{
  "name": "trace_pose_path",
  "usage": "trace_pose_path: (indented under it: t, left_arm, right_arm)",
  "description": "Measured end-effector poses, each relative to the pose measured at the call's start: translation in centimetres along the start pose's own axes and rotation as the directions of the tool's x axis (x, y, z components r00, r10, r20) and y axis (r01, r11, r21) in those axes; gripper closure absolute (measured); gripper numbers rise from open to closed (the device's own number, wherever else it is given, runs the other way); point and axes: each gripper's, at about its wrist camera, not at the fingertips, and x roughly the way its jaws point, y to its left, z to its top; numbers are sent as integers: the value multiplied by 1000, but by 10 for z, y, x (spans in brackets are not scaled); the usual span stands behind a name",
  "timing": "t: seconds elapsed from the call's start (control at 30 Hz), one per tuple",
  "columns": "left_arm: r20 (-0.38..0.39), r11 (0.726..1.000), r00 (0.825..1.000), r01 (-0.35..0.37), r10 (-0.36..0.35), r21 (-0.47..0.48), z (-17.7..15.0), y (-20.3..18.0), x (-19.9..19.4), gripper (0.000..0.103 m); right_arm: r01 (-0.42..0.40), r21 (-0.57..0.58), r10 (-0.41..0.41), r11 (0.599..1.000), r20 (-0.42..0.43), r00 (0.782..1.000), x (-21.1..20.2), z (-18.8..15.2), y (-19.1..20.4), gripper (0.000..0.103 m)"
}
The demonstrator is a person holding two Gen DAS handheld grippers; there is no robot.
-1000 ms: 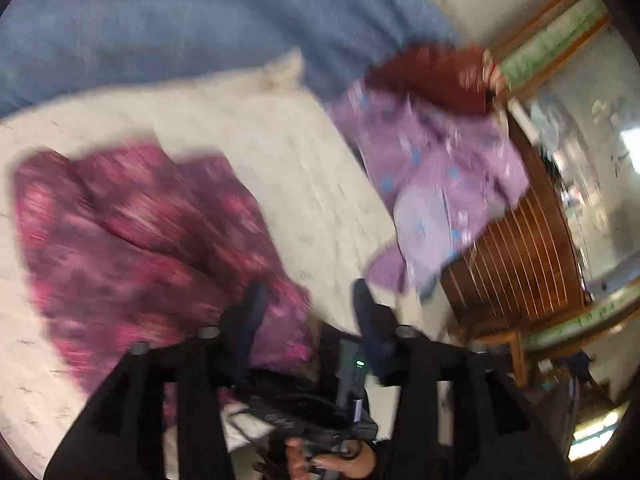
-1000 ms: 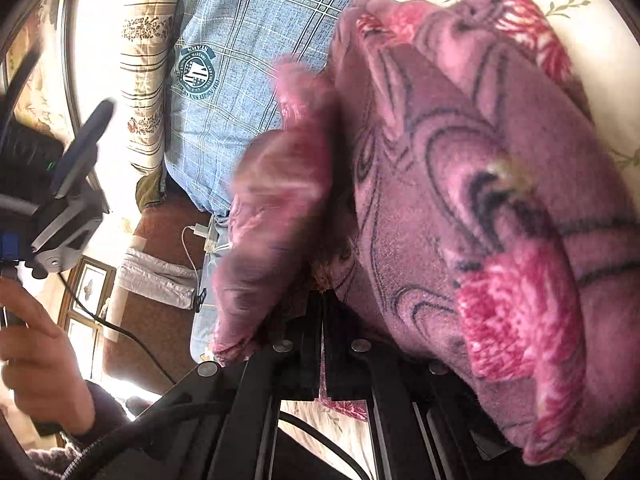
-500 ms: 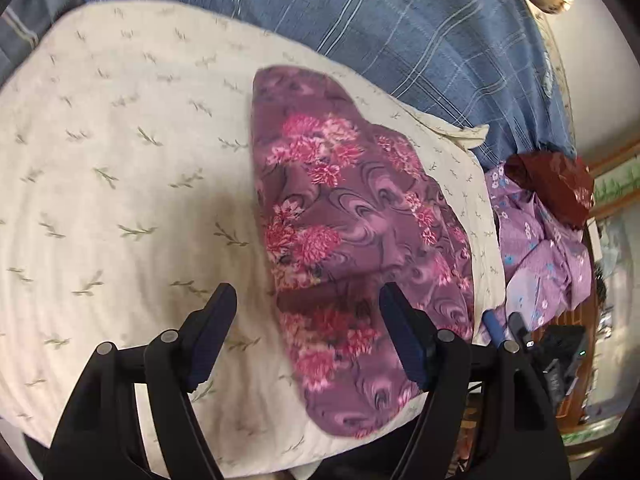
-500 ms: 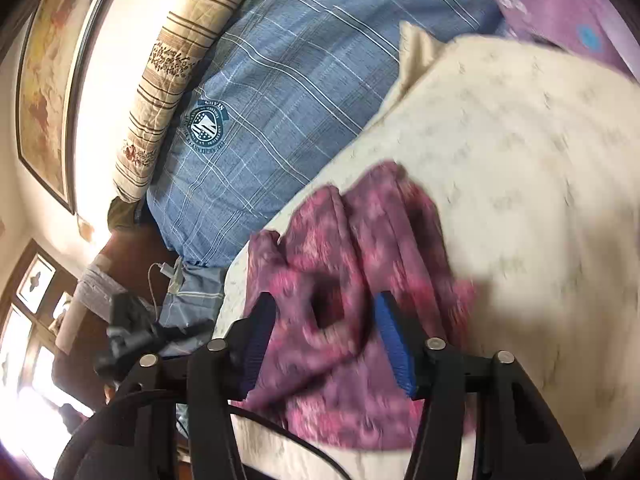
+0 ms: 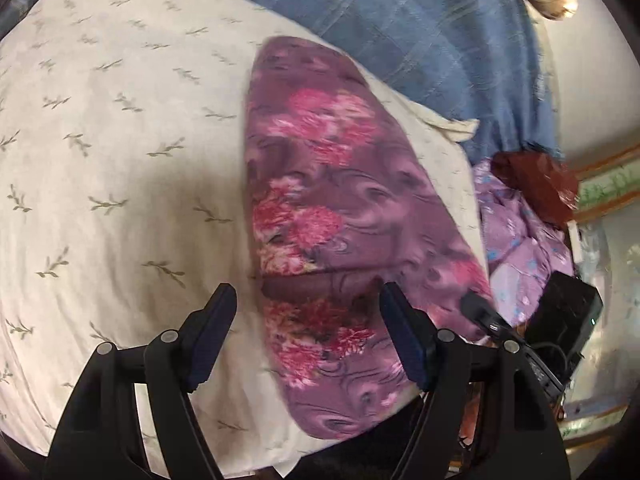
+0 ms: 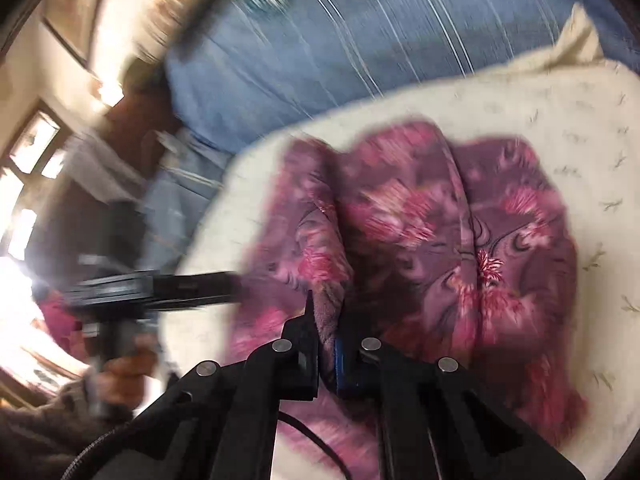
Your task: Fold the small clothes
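Blur smears the right wrist view, yet the right gripper (image 6: 328, 344) seemingly pinches the purple floral fleece garment (image 6: 420, 240); the left gripper (image 5: 308, 320) gapes wide at lower centre.

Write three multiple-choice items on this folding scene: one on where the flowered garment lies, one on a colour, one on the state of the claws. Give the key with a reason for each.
1. Where does the purple flowered garment lie?
A. On the cream leaf-print pillow
B. On a wooden floor
C. In a basket

2. What colour is the cloth behind the pillow?
A. Green
B. Blue
C. Orange

3. How do the two claws stand?
A. Both open
B. Left shut on the garment, right open
C. Left open, right shut on the garment

Key:
1 A, the garment rests on the cream leaf-print pillow, which shows on both sides of it.
2 B, the blue plaid cloth runs along the pillow's far edge.
3 C, the left claw has its fingers spread wide over the garment with nothing pinched, while the right claw pinches a fold of it.
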Motion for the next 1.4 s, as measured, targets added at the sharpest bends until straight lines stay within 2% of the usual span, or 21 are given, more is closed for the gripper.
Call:
trace_pose_path:
  t: [0.1,0.13,0.23,0.3,0.37,0.47,0.53,0.6,0.63,0.7,0.77,0.9,0.97,1.0,1.03,1.13,1.2,1.23,1.3,1.37,1.4]
  left_arm:
    - [0,999,1000,9,-9,42,-10,-14,-1,29]
    - [-10,999,1000,12,-11,51,-13,-17,1,29]
    - [-57,997,998,0,5,75,-24,-29,16,29]
    - [-98,995,995,-21,30,97,-34,-36,31,29]
    - [-126,991,990,-41,57,124,-43,-41,42,29]
    - [-128,986,989,-53,74,158,-48,-49,44,29]
    - [-108,984,991,-58,77,170,-45,-52,38,29]
    - [-75,983,994,-69,83,172,-37,-53,30,29]
    - [-57,983,994,-78,89,169,-32,-52,26,29]
    - [-25,983,995,-97,102,154,-17,-51,22,29]
    - [-7,984,992,-124,126,127,-2,-47,24,29]
    - [-4,988,991,-133,134,74,22,-33,34,29]
    - [-20,990,991,-133,134,47,28,-28,42,29]
    - [-28,991,991,-130,131,38,29,-28,44,29]
    - [-30,992,992,-121,122,33,28,-29,43,29]
    - [3,994,996,-89,89,68,23,-44,35,29]
    - [44,989,995,-95,90,114,23,-59,34,28]
    - [59,985,993,-112,105,129,23,-64,36,24]
    - [65,978,988,-147,138,149,26,-72,52,20]
    - [23,969,981,-193,192,152,27,-73,78,20]
    - [0,959,972,-234,237,158,28,-72,93,19]
  right_arm:
    - [18,29,-20,999,56,998,-43,-31,-11,99]
    - [54,67,-58,996,64,996,-54,-45,-25,99]
    - [161,158,-164,974,4,986,-54,-78,-63,99]
    - [145,219,-148,965,0,989,-51,-94,-79,99]
    - [136,209,-141,968,12,990,-55,-96,-74,96]
    - [162,137,-165,977,10,986,-62,-81,-55,85]
    - [145,116,-154,983,70,986,-76,-60,-49,57]
    - [104,130,-122,986,140,983,-84,-39,-45,47]
    - [76,130,-98,989,173,980,-84,-24,-44,46]
    - [51,117,-71,992,170,983,-72,-9,-48,46]
    - [13,121,-27,993,118,993,-41,13,-52,49]
    - [86,114,-92,990,44,995,26,47,-66,60]
    - [88,115,-86,989,-23,996,64,58,-68,65]
    - [93,95,-87,991,-69,994,77,59,-67,85]
    - [92,71,-87,993,-73,993,85,62,-60,91]
    - [38,7,-38,999,4,999,62,69,-47,93]
    - [32,0,-32,999,94,995,31,72,-49,93]
    - [58,3,-58,998,111,992,19,73,-54,93]
    - [131,9,-131,991,104,986,12,70,-69,93]
    - [219,32,-220,975,39,975,29,64,-93,93]
    - [245,54,-246,968,14,969,39,60,-102,93]
